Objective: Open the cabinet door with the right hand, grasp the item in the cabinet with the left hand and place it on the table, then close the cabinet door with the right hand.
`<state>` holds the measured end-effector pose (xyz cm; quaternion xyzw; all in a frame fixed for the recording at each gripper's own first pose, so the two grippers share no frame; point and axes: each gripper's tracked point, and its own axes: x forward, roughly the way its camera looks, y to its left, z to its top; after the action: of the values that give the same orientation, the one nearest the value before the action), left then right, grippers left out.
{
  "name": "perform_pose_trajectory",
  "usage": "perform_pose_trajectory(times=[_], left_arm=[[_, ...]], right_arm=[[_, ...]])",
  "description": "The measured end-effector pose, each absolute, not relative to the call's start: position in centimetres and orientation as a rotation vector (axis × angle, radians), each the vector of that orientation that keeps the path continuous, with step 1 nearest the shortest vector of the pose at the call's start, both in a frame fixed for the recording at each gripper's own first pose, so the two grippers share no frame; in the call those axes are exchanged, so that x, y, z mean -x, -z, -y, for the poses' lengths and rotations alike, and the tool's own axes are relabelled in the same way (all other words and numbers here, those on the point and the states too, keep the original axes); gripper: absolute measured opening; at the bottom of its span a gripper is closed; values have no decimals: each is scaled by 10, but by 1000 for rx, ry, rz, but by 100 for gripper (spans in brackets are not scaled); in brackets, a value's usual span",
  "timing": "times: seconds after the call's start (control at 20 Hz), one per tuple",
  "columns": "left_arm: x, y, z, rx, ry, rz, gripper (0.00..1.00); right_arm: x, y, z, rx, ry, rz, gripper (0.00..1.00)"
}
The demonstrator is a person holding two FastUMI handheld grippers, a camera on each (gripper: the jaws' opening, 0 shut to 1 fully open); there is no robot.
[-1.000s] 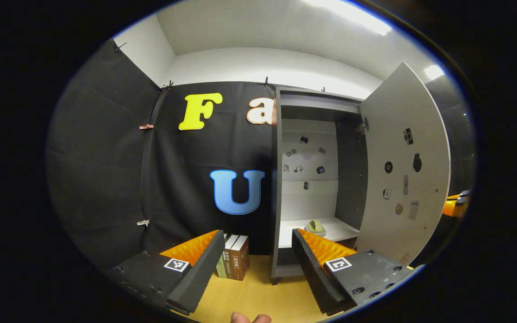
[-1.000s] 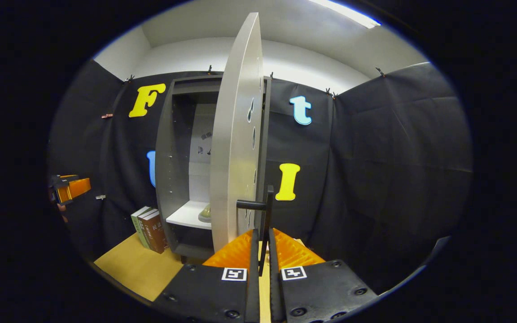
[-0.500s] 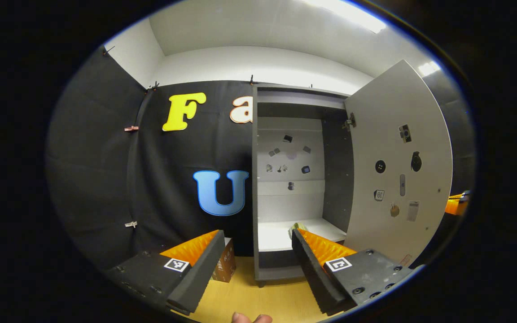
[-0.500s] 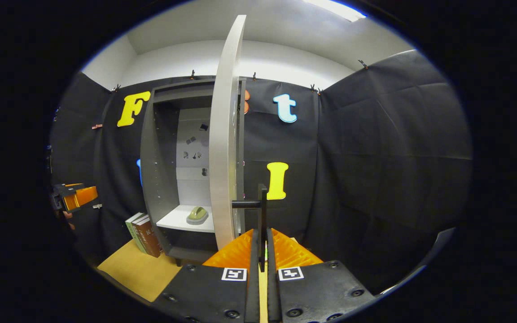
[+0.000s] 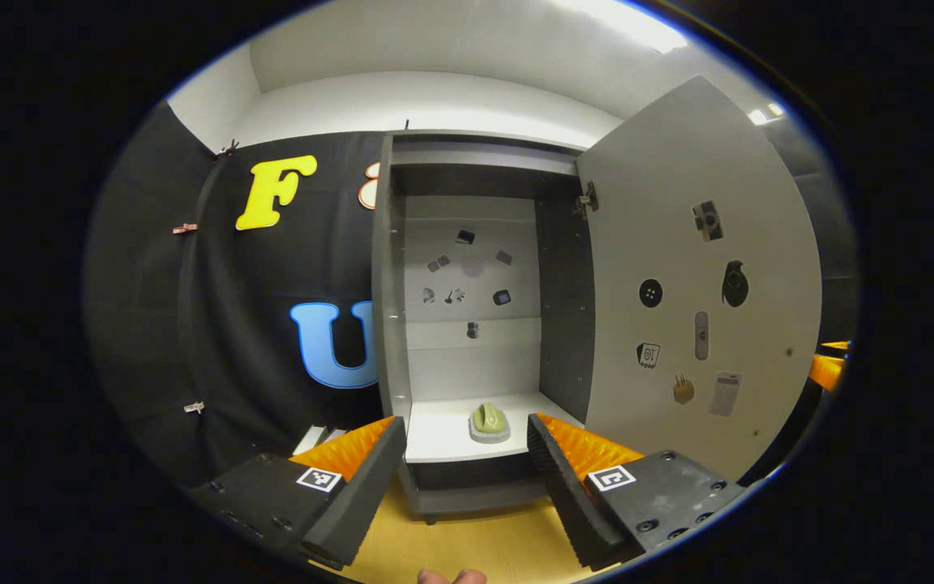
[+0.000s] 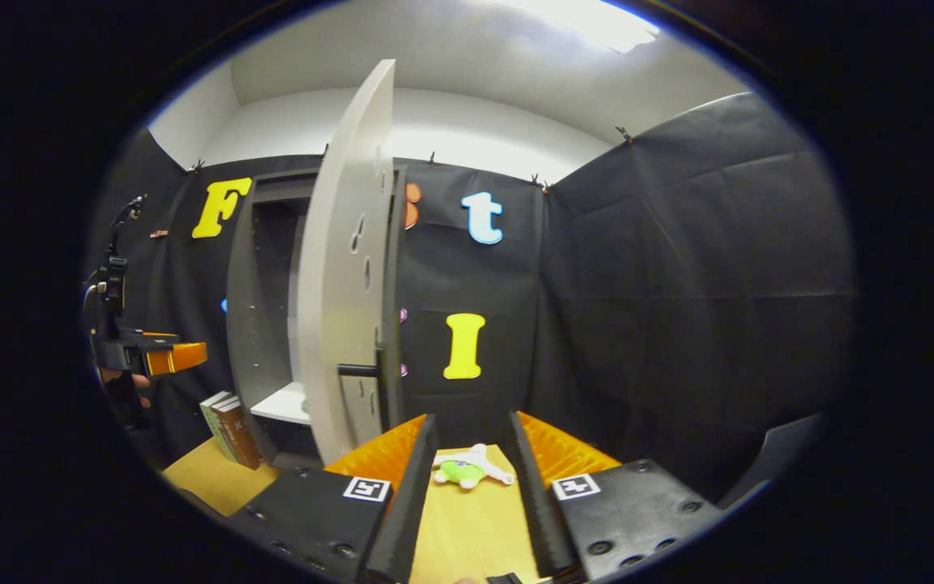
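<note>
The grey cabinet [image 5: 390, 308] stands open, its door [image 5: 694, 276] swung out to the right. A small green item [image 5: 490, 420] lies on the white shelf [image 5: 443, 434] inside. My left gripper [image 5: 459, 454] is open and faces the shelf from a short distance, the item framed between its fingers. In the right gripper view the door [image 6: 345, 268] is edge-on with its black handle [image 6: 360, 371] free. My right gripper [image 6: 471, 454] is open, back from the handle. The left gripper [image 6: 155, 357] shows at that view's left.
Books [image 6: 228, 418] stand on the wooden table [image 6: 467, 527] left of the cabinet. A small green and white plush toy [image 6: 467, 469] lies on the table between my right fingers. Stickers dot the door's inside and the cabinet's back wall.
My right gripper let go of the door handle, opened and drew back to the right. The door swung wider. My left gripper moved right to face the shelf, bringing the green item into full sight.
</note>
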<state>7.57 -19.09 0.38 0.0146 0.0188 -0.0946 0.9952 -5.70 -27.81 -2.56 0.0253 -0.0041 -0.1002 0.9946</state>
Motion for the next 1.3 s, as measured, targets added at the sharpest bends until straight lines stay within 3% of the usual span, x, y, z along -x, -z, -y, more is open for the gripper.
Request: perform_pose_trajectory(times=[0.1,0.15,0.45,0.75,1.3], left_arm=[[-98,2,209,-40,216,-64,94],[-110,4,217,-48,226,-76,92],[-192,36,266,-66,302,-240,94],[-279,73,295,-24,301,-400,93],[-381,136,293,-75,232,-555,70]], right_arm=[[56,35,299,-71,247,-1,100],[53,35,304,-87,250,4,96],[50,83,334,-64,275,-97,98],[43,92,373,-19,311,-91,97],[43,115,409,2,353,-153,98]])
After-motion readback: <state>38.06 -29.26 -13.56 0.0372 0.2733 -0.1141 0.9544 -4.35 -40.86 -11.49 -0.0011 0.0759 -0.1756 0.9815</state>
